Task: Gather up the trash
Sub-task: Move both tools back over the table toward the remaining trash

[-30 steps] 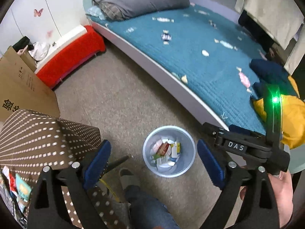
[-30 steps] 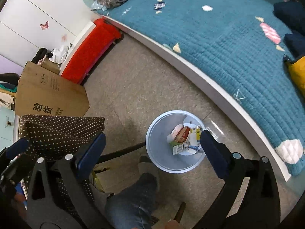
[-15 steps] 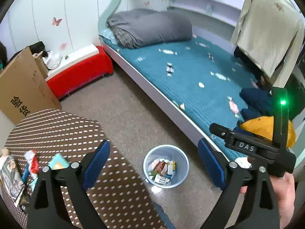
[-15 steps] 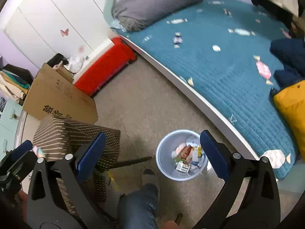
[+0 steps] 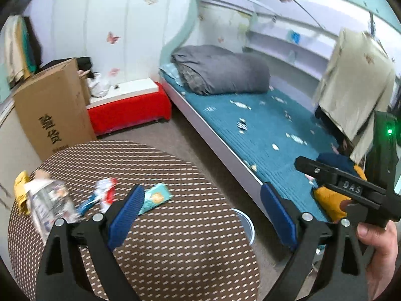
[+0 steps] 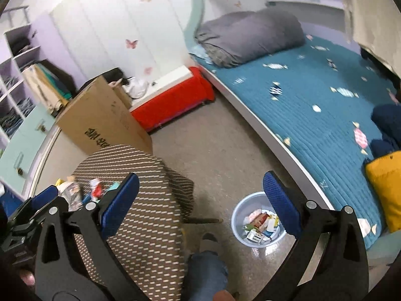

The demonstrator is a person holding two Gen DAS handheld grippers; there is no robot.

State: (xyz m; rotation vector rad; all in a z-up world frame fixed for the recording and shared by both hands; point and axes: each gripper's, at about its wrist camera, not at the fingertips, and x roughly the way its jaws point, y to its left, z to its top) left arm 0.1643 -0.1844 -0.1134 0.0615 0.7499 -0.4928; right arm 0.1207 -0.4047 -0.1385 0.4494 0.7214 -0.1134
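Observation:
A round table with a brown dotted cloth (image 5: 160, 238) holds several pieces of trash at its left: a teal packet (image 5: 155, 198), a red and white wrapper (image 5: 105, 193) and a clear crumpled bag (image 5: 50, 203). My left gripper (image 5: 201, 217) is open and empty above the table, right of the trash. A pale blue bin (image 6: 258, 223) with wrappers inside stands on the floor right of the table; only its rim shows in the left wrist view (image 5: 246, 225). My right gripper (image 6: 200, 208) is open and empty, high above the floor between the table (image 6: 140, 215) and the bin.
A bed with a teal cover (image 6: 325, 105) and a grey duvet (image 5: 220, 72) runs along the right. A red bench (image 5: 127, 110) and a cardboard box (image 5: 52, 110) stand by the far wall. The person's leg and foot (image 6: 208, 258) are on the floor near the bin.
Both grippers have risen and tilted up from the bin. The left view now looks over the table top and the trash on it. Both stayed open.

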